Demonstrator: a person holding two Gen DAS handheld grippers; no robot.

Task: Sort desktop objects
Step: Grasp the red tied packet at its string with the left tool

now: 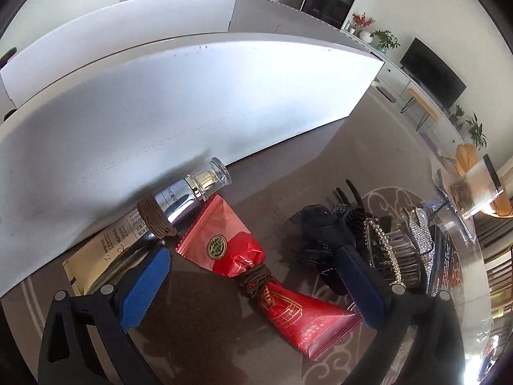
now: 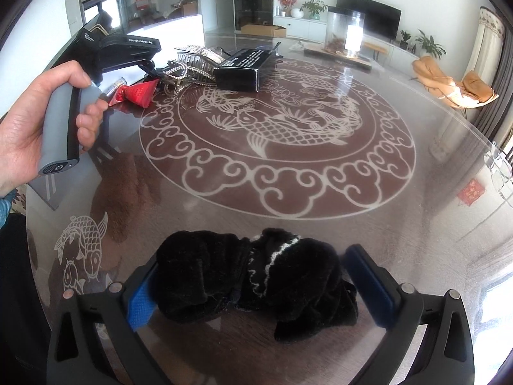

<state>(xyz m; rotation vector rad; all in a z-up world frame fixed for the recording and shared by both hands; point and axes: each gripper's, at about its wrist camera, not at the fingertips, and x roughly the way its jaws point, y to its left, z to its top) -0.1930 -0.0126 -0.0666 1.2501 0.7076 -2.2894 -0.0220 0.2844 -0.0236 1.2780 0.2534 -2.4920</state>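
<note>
The black scrunchie [image 2: 253,282] lay on the table [image 2: 416,224], long axis crosswise between the fingers of the right gripper [image 2: 256,292], which stood wide apart, not pressing it. The left gripper [image 1: 256,285] stood open over a red packet [image 1: 256,266] running diagonally, upper-left to lower-right.

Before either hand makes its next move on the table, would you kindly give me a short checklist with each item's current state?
1. Right gripper jaws wide: ok.
2. Black velvet scrunchie between them, lying on the table: ok; whether the pads touch it: cannot tell.
3. Left gripper jaws open: ok.
4. Red packet between them, ungripped: ok.
5. Silver bottle crowds the left finger: not ok.
</note>
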